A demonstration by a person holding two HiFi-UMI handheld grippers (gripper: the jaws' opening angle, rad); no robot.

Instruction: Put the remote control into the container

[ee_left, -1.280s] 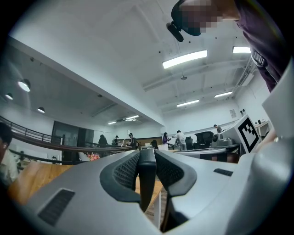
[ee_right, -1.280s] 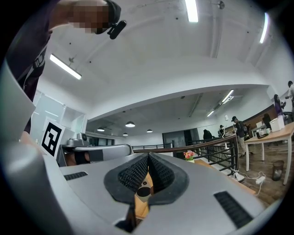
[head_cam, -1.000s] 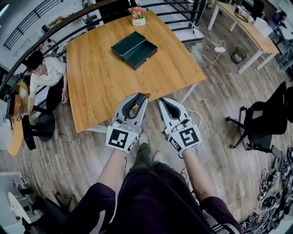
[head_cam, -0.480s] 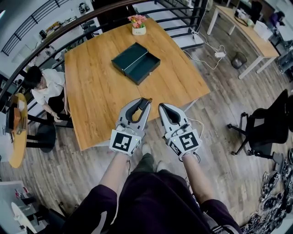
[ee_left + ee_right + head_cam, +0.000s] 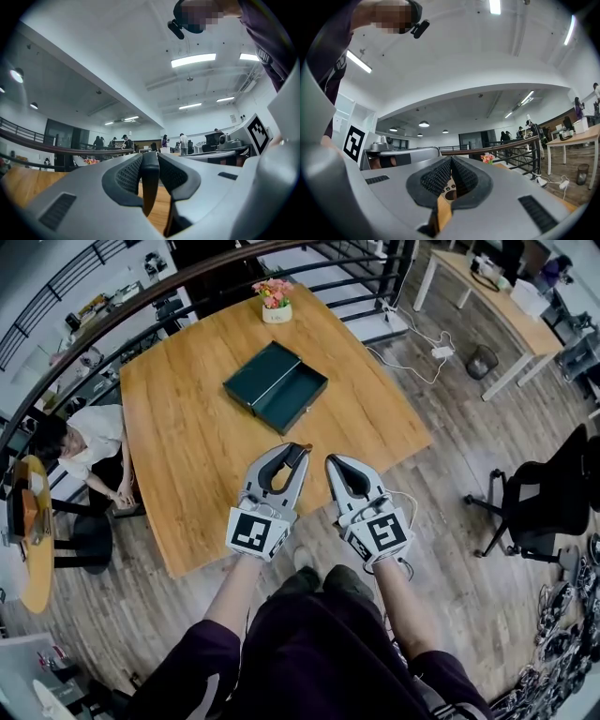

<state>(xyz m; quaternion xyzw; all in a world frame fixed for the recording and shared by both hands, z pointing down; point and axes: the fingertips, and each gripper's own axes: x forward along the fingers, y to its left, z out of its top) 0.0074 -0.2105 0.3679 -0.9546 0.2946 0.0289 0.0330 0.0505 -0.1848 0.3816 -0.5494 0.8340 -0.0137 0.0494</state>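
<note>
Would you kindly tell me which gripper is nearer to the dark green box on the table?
Left. The left gripper, clamping the remote control, is on the near side of the box; the right gripper is beside it, farther right.

Head view downward, gripper views share table point(image 5: 187, 446)

No words, numbers or brand names can be read anywhere. Any print on the dark green box point(image 5: 275, 387), the flower pot point(image 5: 276, 313) or the far desks is too small to tell. The only printed signs are black-and-white square markers point(image 5: 255, 532) — one on the cube of the left gripper point(image 5: 293, 451), one on the cube of the right gripper point(image 5: 333, 463) — blocky coded patterns, not letters.
</note>
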